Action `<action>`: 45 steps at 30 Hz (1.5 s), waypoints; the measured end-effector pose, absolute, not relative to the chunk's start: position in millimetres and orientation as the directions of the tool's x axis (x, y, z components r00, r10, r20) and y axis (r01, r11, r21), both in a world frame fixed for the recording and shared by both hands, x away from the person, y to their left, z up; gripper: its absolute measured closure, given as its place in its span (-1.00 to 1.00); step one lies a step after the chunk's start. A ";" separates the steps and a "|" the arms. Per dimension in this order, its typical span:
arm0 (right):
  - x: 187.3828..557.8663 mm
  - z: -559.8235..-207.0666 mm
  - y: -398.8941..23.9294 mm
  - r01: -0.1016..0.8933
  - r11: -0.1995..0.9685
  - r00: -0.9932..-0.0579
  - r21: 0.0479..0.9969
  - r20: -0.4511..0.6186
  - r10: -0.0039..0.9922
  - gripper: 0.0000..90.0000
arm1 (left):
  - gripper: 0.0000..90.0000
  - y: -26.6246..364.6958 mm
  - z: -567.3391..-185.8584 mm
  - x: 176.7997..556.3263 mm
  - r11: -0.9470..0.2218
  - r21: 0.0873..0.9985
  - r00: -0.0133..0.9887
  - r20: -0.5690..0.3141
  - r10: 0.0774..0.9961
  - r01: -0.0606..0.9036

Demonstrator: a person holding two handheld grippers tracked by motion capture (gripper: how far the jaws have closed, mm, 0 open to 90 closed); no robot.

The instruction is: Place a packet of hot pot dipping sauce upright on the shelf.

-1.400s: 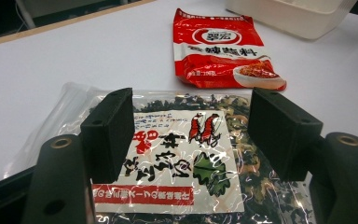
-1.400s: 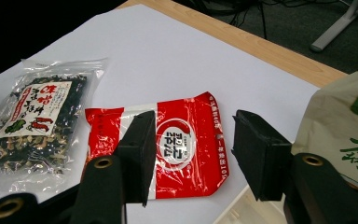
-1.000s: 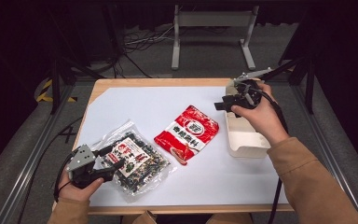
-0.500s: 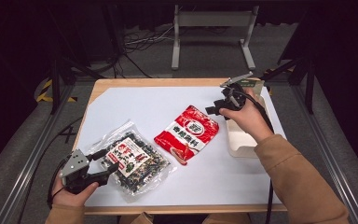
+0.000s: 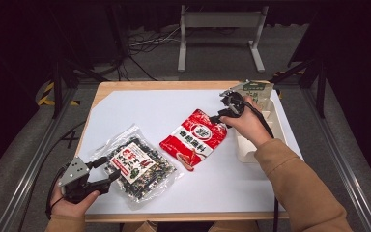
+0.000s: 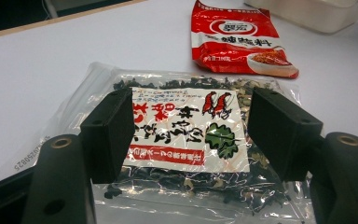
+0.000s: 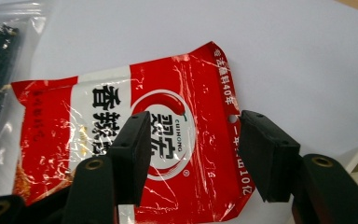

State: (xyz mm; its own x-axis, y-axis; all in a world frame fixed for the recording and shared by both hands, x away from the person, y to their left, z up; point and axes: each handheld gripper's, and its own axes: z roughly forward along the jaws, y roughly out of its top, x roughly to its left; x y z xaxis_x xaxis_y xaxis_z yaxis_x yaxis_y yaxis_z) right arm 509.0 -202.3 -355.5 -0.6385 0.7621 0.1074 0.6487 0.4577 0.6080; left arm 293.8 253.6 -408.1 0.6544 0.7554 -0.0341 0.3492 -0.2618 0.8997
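A clear bag of dark dried bits with a white and red label (image 5: 137, 166) lies at the table's front left. My left gripper (image 5: 107, 170) stands open at its near edge, and in the left gripper view the jaws straddle the label (image 6: 186, 135) without pressing on it. A red seasoning packet (image 5: 193, 137) lies flat in the middle. My right gripper (image 5: 217, 118) hovers low over its far right corner. Its jaws have just been opening, and the packet (image 7: 135, 140) shows below and between them, untouched.
A white bin (image 5: 258, 140) stands at the right edge behind my right hand, with a green-topped packet (image 5: 256, 89) upright at its far end. The table is covered by a white sheet (image 5: 140, 111). The floor around it is dark, with frames and cables.
My right hand has come down and to the left, from above the white bin to the red packet's corner. My left hand and the clear bag have stayed put.
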 end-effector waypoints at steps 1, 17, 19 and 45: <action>510.2 -358.5 -201.9 0.651 0.460 -0.636 0.604 0.104 0.764 -0.02 | -0.27 253.5 -408.2 293.8 -0.261 0.900 0.654 -0.034 0.756 0.348; 518.7 -381.4 -204.7 0.699 0.458 -0.595 0.549 0.091 0.798 -0.10 | -0.27 251.9 -408.3 296.0 -0.267 0.901 0.661 -0.029 0.750 0.343; 519.3 -383.0 -204.3 0.706 0.460 -0.591 0.539 0.090 0.802 -0.11 | -0.27 251.8 -408.4 296.0 -0.265 0.901 0.660 -0.032 0.751 0.344; 527.5 -402.7 -199.2 0.754 0.491 -0.563 0.436 0.045 0.825 -0.23 | -0.28 251.5 -408.6 296.5 -0.269 0.899 0.664 -0.031 0.747 0.346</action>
